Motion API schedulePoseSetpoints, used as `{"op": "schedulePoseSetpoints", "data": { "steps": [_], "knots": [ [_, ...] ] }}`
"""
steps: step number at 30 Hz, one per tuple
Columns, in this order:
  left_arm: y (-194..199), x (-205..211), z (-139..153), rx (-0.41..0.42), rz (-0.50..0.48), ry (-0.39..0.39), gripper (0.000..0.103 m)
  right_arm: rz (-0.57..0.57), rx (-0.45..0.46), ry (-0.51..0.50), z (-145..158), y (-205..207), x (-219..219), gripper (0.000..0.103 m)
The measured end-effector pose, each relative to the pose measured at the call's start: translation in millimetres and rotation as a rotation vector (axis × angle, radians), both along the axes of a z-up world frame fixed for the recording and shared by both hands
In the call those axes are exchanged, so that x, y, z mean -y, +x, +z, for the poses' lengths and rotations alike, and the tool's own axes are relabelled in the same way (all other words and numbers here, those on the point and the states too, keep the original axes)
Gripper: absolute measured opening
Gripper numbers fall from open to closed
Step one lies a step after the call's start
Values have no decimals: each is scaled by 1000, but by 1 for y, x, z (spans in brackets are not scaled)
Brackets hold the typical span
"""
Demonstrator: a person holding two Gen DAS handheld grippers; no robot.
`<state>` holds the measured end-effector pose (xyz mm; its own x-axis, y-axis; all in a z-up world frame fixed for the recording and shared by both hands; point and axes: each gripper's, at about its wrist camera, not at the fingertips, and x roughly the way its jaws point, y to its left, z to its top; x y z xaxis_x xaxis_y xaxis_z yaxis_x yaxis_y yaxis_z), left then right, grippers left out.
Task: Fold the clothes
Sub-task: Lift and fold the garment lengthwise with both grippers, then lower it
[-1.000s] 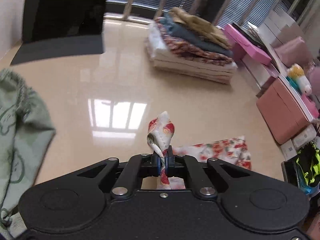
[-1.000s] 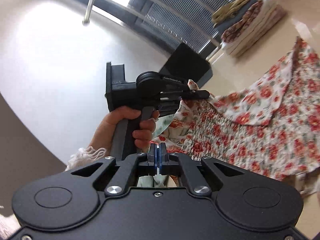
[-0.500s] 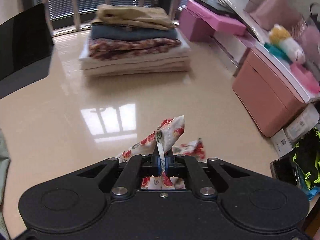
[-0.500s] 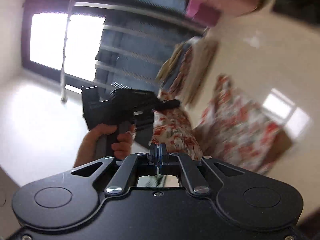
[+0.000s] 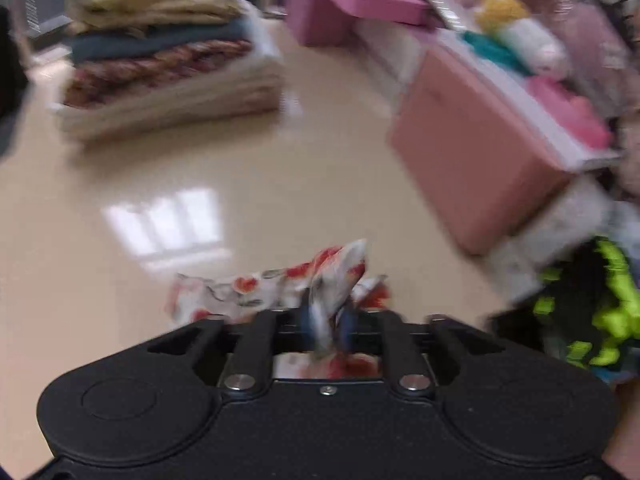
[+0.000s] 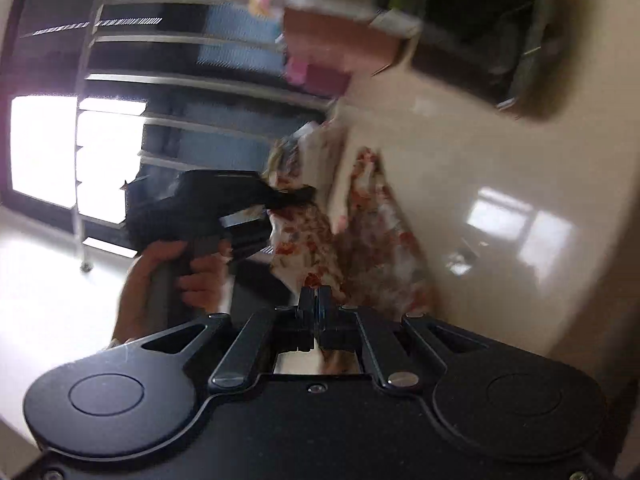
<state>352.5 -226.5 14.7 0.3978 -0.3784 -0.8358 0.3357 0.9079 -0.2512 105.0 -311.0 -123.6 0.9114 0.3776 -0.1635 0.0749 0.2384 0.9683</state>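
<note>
Left gripper point(image 5: 327, 318) stays clamped on floral garment point(image 5: 276, 288) corner, now swung rightward; folded stack point(image 5: 168, 64) sits farther left than 0.5 s ago. Right gripper point(image 6: 316, 304): jaws together on same garment, which hangs above the table point(image 6: 500, 168). Both views blurred.

In the left wrist view, the stack of folded clothes point(image 5: 168, 64) sits on the far left of the table point(image 5: 280, 184), with boxes point(image 5: 472, 148) along the table's right side and a floral garment point(image 5: 276, 288) at the near edge, right in front of the left gripper point(image 5: 328, 320). In the right wrist view, the garment hangs between the 2 grippers, the left gripper to the left of the right gripper point(image 6: 318, 304), the table behind it.
</note>
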Motion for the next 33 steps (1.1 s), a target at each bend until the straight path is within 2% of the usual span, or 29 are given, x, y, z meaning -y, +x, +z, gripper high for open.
{"op": "schedulePoseSetpoints", "data": {
  "steps": [1, 3, 7, 11, 12, 14, 15, 16, 17, 20, 25, 28, 33],
  "knots": [
    [-3, 0, 1, 2, -6, -24, 60, -20, -17, -6, -2, -4, 2, 1],
    [-10, -3, 4, 29, -24, -54, 66, -34, -35, -19, -3, -10, 2, 1],
    [-25, -15, 7, 75, -60, -99, 68, -61, -70, -46, -6, -20, 4, 5],
    [-46, -28, 2, 157, -101, -45, 67, -89, -88, -79, -3, -25, 7, 12],
    [-53, -32, 1, 183, -119, -31, 67, -103, -85, -102, 1, -26, 8, 19],
    [-69, -40, -1, 240, -159, -16, 56, -130, -70, -170, 11, -29, 12, 26],
    [-78, -44, -2, 260, -183, -15, 39, -143, -61, -227, 18, -31, 13, 27],
    [-87, -48, -4, 267, -207, -13, 28, -150, -58, -293, 26, -32, 12, 27],
    [-94, -51, -6, 268, -224, -5, 26, -149, -53, -361, 33, -31, 13, 27],
    [-119, -56, -13, 277, -278, 32, 23, -76, -42, -598, 57, -22, 2, 28],
    [-151, -56, -31, 250, -349, 89, 23, 102, -112, -832, 70, 8, -18, 37],
    [-159, -52, -43, 239, -380, 130, 23, 144, -159, -900, 67, 15, -26, 36],
    [-166, -49, -47, 268, -427, 187, 24, 142, -171, -933, 61, 8, -36, 32]
  ]
}}
